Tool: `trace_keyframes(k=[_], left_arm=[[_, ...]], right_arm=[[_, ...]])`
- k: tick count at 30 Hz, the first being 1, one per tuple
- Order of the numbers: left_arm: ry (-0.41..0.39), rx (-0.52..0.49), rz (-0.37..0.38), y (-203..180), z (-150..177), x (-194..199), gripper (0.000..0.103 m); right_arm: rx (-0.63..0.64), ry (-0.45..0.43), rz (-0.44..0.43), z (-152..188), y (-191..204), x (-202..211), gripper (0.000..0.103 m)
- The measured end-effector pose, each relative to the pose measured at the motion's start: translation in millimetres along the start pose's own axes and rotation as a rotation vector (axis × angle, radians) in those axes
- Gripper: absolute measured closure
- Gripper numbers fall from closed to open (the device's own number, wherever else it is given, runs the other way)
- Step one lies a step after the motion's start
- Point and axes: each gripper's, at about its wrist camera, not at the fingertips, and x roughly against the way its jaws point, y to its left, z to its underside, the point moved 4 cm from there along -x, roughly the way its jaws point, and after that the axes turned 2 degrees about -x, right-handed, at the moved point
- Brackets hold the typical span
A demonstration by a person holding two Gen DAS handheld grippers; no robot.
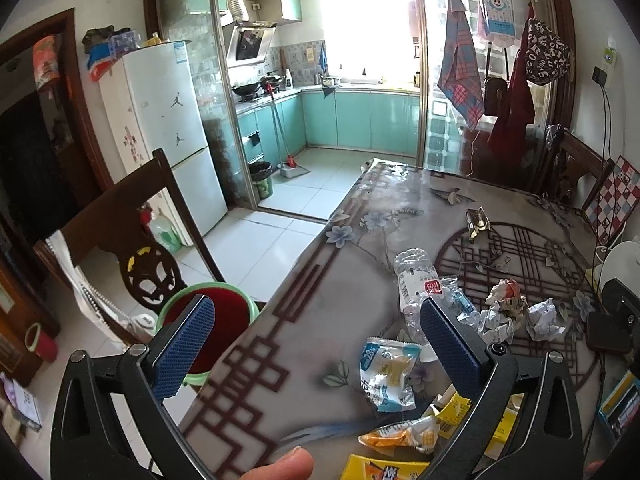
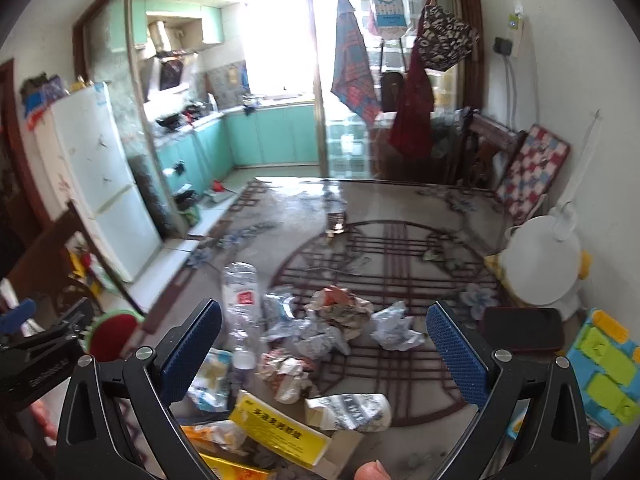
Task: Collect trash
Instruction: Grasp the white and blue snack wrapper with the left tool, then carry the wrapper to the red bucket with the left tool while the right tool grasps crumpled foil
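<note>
fingertips showed at the bottom edge of both views, a thumb (image 1: 280,464) under the left gripper (image 1: 316,344) and another fingertip (image 2: 372,472) under the right gripper (image 2: 324,344). both pairs of tongs stood wide apart, their blue ribbed pads clear of everything and holding nothing. the left gripper hung over the table (image 1: 280,280) edge, its left finger in front of a green bin (image 1: 208,332) with a red inside that stood on the floor just beside the table and a dark wooden chair (image 1: 132,240). between its fingers lay a blue and white snack bag (image 1: 388,376), with an orange wrapper (image 1: 404,436) and yellow packets (image 1: 384,468) nearer the camera. a crushed clear bottle (image 1: 416,280) with a red label lay on its side behind the right finger, and crumpled paper balls (image 1: 520,312) sat further right. from the right wrist view the same trash was spread between the fingers: the bottle (image 2: 240,300), a heap of crumpled paper (image 2: 340,316), a yellow box (image 2: 280,432) and a printed wrapper (image 2: 352,412). a dark phone (image 2: 524,328) lay just beside the right finger, near a white fan base (image 2: 540,264). the view was slightly blurred.
</note>
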Motion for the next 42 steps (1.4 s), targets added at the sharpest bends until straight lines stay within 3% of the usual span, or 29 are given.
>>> trace_keyframes(k=[3,5,6,8,10,13,18,20,21,22,23,25,30,31,33,37,39,42], left_arm=[[-0.039,-0.072,0.063,-8.0,9.7,-16.2,0.0],[0.09,-0.169,0.122,-17.9,25.8,-41.7,0.0],[0.126,-0.182,0.139,-21.3,34.2,-51.5,0.0],[0.136,-0.169,0.147,-22.9,48.4,-64.4,0.0],[0.222,-0.152,0.171,-28.3,63.0,-86.7,0.0],[0.391,-0.081,0.278,-36.2,82.2,-126.6,0.004],[0.548,-0.083,0.338,-55.4,105.1,-162.3,0.034],[0.578,-0.113,0.352,-62.0,112.6,-167.0,0.059],[0.578,-0.131,0.352,-63.4,115.1,-167.4,0.061],[0.553,-0.151,0.355,-64.9,113.5,-162.9,0.075],[0.564,-0.154,0.369,-63.2,112.5,-160.5,0.095],[0.568,-0.111,0.396,-56.6,109.1,-151.3,0.1],[0.415,-0.123,0.378,-33.2,86.2,-101.8,0.103],[0.383,-0.138,0.369,-29.0,80.7,-87.8,0.103],[0.348,-0.142,0.363,-21.5,71.8,-70.6,0.103],[0.297,-0.086,0.364,-7.4,59.8,-52.6,0.103],[0.293,-0.074,0.349,-3.3,54.1,-53.1,0.103],[0.288,-0.059,0.337,2.6,47.2,-55.8,0.103]], right_arm=[[-0.083,0.056,-0.12,8.2,-12.2,-11.1,0.0],[-0.14,0.148,-0.173,19.0,-19.8,-20.7,0.0],[-0.154,0.14,-0.173,23.5,-23.5,-20.4,0.0],[-0.135,0.125,-0.155,31.5,-25.2,-18.0,0.0],[-0.095,0.129,-0.14,38.3,-24.1,-16.3,0.0],[-0.065,0.143,-0.126,43.5,-28.0,-15.6,0.0],[-0.024,0.181,-0.074,47.4,-31.9,-19.0,0.0],[-0.005,0.184,-0.062,46.1,-30.5,-21.8,0.0],[0.001,0.188,-0.059,45.0,-30.4,-24.9,0.0],[0.006,0.194,-0.06,43.6,-29.3,-28.9,0.0],[0.008,0.202,-0.064,42.5,-28.7,-33.8,0.0],[0.006,0.23,-0.082,41.2,-25.5,-47.5,0.0],[-0.002,0.374,-0.209,57.3,-9.9,-99.5,0.003],[0.008,0.402,-0.218,62.3,-6.4,-110.2,0.005],[0.043,0.452,-0.205,72.9,-0.5,-130.9,0.021],[0.055,0.558,-0.216,95.4,4.1,-166.0,0.044],[0.058,0.584,-0.21,103.5,3.7,-175.9,0.068],[0.031,0.569,-0.235,101.6,1.0,-173.2,0.091]])
